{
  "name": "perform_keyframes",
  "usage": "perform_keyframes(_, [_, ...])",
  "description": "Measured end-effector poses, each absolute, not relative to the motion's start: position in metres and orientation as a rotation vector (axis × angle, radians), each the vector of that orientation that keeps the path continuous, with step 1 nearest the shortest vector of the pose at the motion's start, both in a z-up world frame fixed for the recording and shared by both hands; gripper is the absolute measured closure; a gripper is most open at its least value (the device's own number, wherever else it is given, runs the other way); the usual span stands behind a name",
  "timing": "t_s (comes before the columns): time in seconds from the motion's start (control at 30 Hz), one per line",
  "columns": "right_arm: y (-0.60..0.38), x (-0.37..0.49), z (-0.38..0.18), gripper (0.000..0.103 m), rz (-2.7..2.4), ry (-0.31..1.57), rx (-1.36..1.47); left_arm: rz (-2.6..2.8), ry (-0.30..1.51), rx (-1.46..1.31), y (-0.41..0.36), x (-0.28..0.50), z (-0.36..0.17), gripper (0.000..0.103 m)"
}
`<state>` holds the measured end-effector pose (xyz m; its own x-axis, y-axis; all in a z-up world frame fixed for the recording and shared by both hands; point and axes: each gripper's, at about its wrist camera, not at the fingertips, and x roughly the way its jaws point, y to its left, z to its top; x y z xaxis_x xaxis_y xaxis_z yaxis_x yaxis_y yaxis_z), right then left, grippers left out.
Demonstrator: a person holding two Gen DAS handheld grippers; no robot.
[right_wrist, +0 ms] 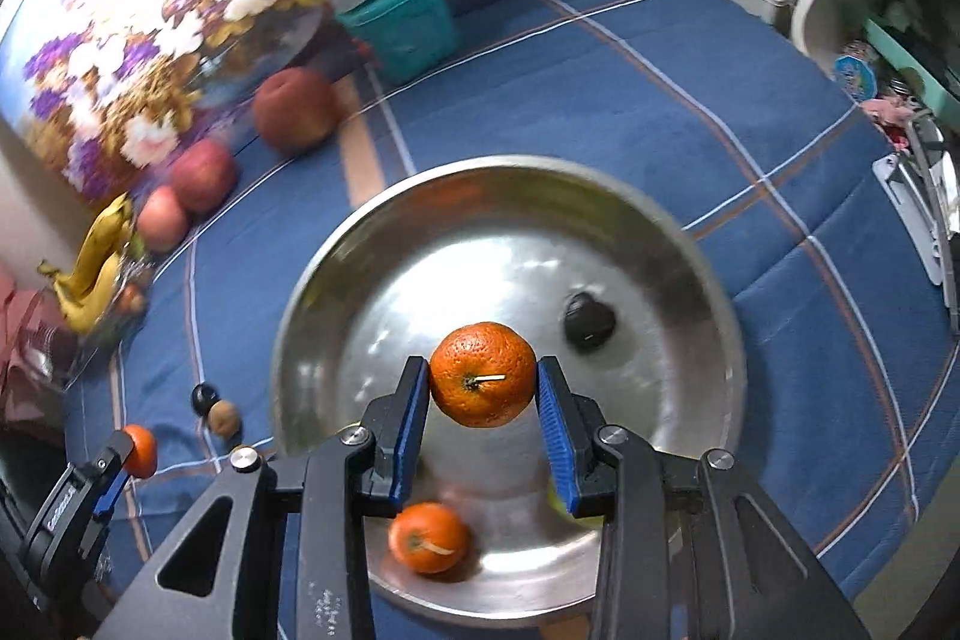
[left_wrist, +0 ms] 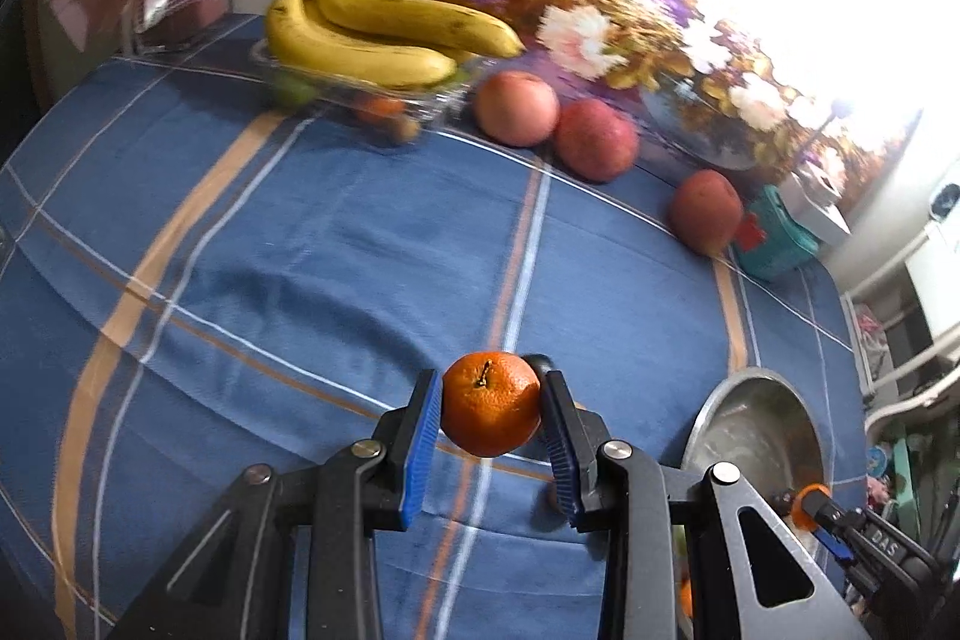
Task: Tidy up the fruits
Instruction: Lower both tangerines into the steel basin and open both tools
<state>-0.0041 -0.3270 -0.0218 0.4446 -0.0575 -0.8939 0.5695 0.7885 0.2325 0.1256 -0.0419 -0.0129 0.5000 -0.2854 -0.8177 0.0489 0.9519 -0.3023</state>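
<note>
We are pinching an orange [left_wrist: 491, 403] in the left tongs [left_wrist: 491, 418] and another orange [right_wrist: 482, 373] in the right tongs [right_wrist: 483, 388] over the bowl [right_wrist: 708, 268]; dropping it high, it could be bouncing out.

A mandarin [left_wrist: 491, 403], stem up, is pinched between the blue pads of the left hand-held gripper [left_wrist: 491, 415], off the blue cloth. A second mandarin [right_wrist: 482, 373], stem toward the camera, is held in the right hand-held gripper [right_wrist: 483, 394] above the steel bowl [right_wrist: 690, 280]. A third mandarin [right_wrist: 427, 537] lies in the bowl's near part, a small dark fruit [right_wrist: 589, 318] farther in. Three apples [left_wrist: 517, 107] [left_wrist: 596, 140] [left_wrist: 706, 211] sit in a row by the wall. Bananas [left_wrist: 384, 31] lie over a clear tray [left_wrist: 420, 100].
</note>
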Motion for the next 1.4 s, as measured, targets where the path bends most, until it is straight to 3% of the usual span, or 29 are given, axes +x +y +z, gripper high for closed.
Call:
perform_keyframes(0.77, [-0.34, 0.017, -0.037, 0.065, -0.424, 1.048, 0.553, -0.585, 0.965, -0.028, -0.184, 0.101, 0.002, 0.067])
perform_keyframes(1.4, [-0.345, 0.017, -0.054, 0.065, -0.424, 1.114, 0.559, -0.586, 1.048, -0.06, -0.183, 0.107, -0.022, 0.067])
